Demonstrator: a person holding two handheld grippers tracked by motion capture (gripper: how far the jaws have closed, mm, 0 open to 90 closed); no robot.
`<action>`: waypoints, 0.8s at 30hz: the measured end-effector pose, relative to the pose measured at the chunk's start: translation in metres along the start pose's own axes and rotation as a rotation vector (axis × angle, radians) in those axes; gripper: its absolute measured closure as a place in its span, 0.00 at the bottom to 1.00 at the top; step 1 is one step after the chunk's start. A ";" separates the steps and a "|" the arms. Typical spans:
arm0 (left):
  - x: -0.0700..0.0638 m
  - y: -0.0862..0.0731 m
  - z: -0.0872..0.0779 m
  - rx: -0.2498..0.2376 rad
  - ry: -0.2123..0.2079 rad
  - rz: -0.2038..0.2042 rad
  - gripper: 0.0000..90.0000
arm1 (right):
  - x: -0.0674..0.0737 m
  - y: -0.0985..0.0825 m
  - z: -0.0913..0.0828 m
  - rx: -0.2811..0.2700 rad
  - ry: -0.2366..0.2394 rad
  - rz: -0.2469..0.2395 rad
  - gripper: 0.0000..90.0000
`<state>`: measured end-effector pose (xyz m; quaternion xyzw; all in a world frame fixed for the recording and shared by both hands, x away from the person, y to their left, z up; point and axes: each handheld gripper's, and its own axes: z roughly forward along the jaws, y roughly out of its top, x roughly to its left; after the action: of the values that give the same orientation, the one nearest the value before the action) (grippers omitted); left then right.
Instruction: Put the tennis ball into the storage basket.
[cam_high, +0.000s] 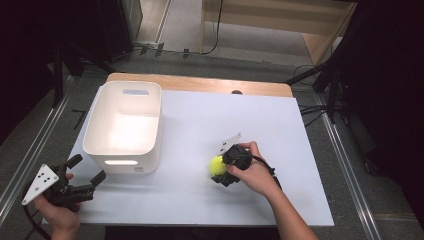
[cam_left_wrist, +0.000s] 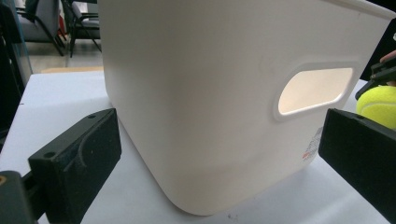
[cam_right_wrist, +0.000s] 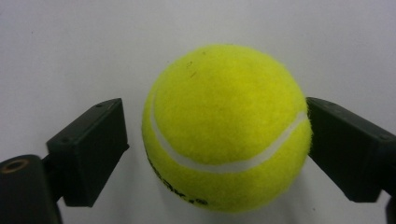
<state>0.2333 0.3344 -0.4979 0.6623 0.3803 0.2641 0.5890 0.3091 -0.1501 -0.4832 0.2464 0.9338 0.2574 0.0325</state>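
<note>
**Ball straddled but not yet pinched; a roll-away is the main risk**

Going from left to right, risk comes first. The left gripper (cam_high: 84, 175) is held at the table's near-left corner, just in front of the bin (cam_high: 122, 125), and the bin's near wall with its handle slot (cam_left_wrist: 314, 90) is seen close ahead in the left gripper view. If that gripper is pushed forward, the bin can be nudged across the table (cam_high: 200, 200), and a later drop into it can be spoiled. Further right, the ball (cam_high: 217, 165) rests on the table, well apart from the bin. Being round and free to roll, it is judged likely to squirt out forwards if the jaws are closed off-centre or low, and it can be lost over the near edge. A loose pinch on the fuzzy felt can also let it slip during the lift.

As for the tongs, the left gripper's jaws are spread wide and nothing is held or touched by them. The right gripper (cam_right_wrist: 215, 140) is lowered over the ball (cam_right_wrist: 226, 126), with its jaws spread to either side. The right jaw appears to be touching the ball or nearly so, while a narrow gap is seen at the left jaw, so no firm grip is judged to be made yet.
</note>
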 end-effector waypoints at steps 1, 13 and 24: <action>0.000 0.000 0.000 0.001 -0.001 0.001 0.00 | 0.000 0.000 0.000 0.001 0.004 0.000 0.14; 0.000 0.000 0.000 0.002 0.000 -0.001 0.00 | -0.002 0.002 -0.003 0.015 -0.004 -0.005 0.26; 0.000 0.000 0.000 0.001 0.000 0.001 0.00 | -0.004 0.007 -0.013 0.002 -0.017 -0.002 0.26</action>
<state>0.2333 0.3345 -0.4979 0.6628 0.3804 0.2642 0.5884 0.3135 -0.1529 -0.4691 0.2477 0.9339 0.2545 0.0406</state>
